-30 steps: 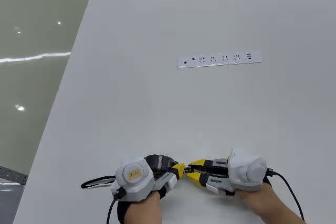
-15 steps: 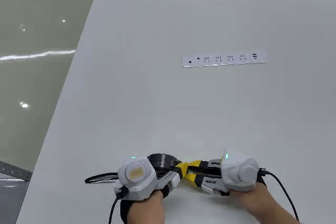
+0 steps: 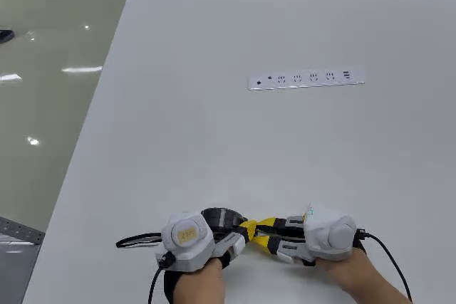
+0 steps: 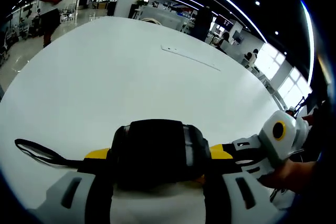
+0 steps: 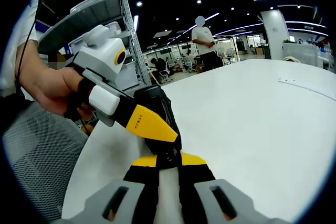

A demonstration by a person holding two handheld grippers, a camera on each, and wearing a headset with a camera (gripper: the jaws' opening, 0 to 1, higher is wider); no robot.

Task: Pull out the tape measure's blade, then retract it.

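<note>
Black round plastic tape measure (image 4: 156, 150) at 6 o'clock on white tabletop (image 3: 214, 105), clenched in left gripper (image 3: 235, 233). Right gripper (image 3: 258, 233) pinched on blade tip (image 5: 168, 156) at case mouth. Advise: pull straight toward 3 o'clock, case steady.

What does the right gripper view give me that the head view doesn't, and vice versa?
Right gripper view: a close look at the right gripper, jaws shut at the front end of the tape measure, plus a standing person and shelving beyond. Head view: the black strap trailing left on the table. Both: the left gripper clamping the tape measure's body, and the power strip.
</note>
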